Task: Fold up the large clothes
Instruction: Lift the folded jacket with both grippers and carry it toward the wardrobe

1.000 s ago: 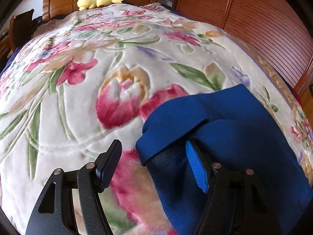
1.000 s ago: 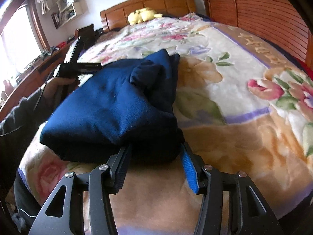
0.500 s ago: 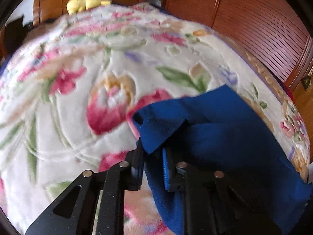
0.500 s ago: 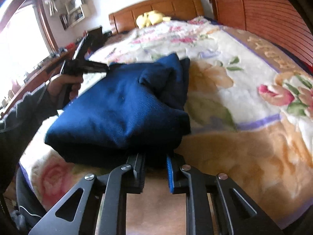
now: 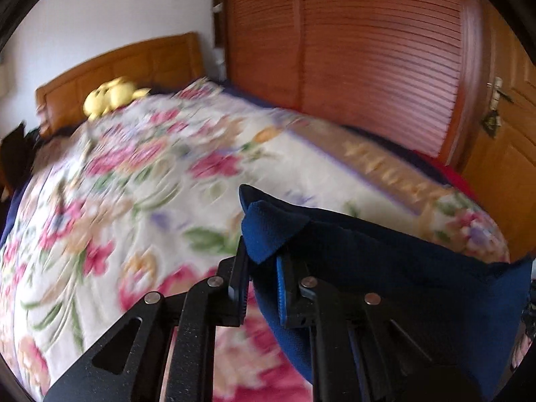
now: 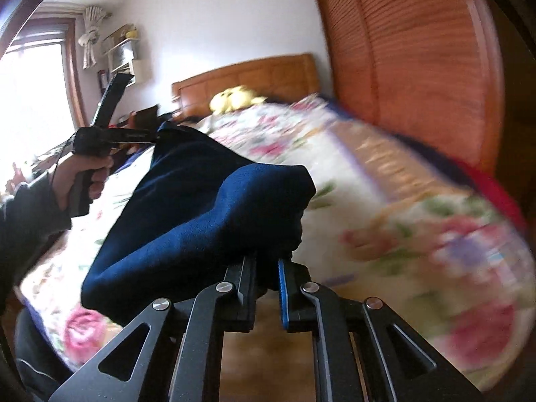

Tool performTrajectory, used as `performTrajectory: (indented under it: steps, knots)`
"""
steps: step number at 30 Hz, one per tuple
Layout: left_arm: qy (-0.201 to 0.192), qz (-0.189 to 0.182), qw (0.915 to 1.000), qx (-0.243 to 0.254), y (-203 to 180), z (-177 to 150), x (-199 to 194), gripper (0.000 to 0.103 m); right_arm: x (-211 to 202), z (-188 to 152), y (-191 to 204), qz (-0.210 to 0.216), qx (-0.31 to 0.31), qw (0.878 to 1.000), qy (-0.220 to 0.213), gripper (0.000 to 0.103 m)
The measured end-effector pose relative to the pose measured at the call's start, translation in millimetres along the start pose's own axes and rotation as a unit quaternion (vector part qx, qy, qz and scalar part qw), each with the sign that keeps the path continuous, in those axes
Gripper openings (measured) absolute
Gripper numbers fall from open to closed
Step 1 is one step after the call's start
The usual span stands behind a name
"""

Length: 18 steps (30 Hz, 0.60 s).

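A dark blue garment point(image 5: 385, 261), folded into a thick bundle, hangs lifted above the floral blanket point(image 5: 150, 184). My left gripper point(image 5: 261, 258) is shut on one corner of it, and a flap of cloth sticks up between the pads. In the right wrist view the garment point(image 6: 201, 217) sags between both grippers. My right gripper point(image 6: 266, 268) pinches its near edge, its jaws closing on the cloth. A hand point(image 6: 77, 174) holds the left gripper point(image 6: 154, 137) at the garment's far corner.
The bed runs back to a wooden headboard point(image 6: 248, 73) with a yellow plush toy point(image 5: 110, 95) against it. Red-brown louvred wardrobe doors point(image 5: 368, 50) line the right side, and a wooden door point(image 5: 502, 154) stands beyond them. A bright window point(image 6: 33, 93) is at the left.
Both grippers went from open around the garment's edges to shut on the cloth. Then both rose, lifting the garment off the blanket; the views now look further up the room.
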<state>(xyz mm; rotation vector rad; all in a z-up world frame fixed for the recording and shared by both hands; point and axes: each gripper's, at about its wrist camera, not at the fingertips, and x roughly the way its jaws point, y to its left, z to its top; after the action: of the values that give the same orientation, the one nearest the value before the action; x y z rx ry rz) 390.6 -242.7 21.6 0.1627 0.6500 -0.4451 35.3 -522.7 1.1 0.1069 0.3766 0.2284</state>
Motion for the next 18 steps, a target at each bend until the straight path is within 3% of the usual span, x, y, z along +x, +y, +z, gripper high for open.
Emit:
performTrajectory:
  steps: [6, 11, 15, 18]
  knots:
    - [-0.038, -0.045, 0.9977, 0.034, -112.0, 54.8, 8.1, 0.014, -57.7, 14.4, -82.9, -0.091, -0.016, 0.995, -0.02, 0.01]
    - [-0.056, -0.082, 0.9932, 0.06, -202.6, 89.0, 30.2, 0.014, -108.4, 21.5, -144.2, -0.175, -0.018, 0.984, -0.04, 0.01]
    - [-0.04, -0.117, 0.9899, 0.068, -257.5, 96.5, 60.2, 0.014, -136.3, 8.8, -184.6, -0.222, 0.002, 0.974, -0.04, 0.01]
    - [-0.012, -0.131, 0.9881, 0.08, -288.4, 84.2, 89.5, 0.015, -139.4, -16.6, -210.8, -0.244, 0.021, 0.969, -0.019, 0.01]
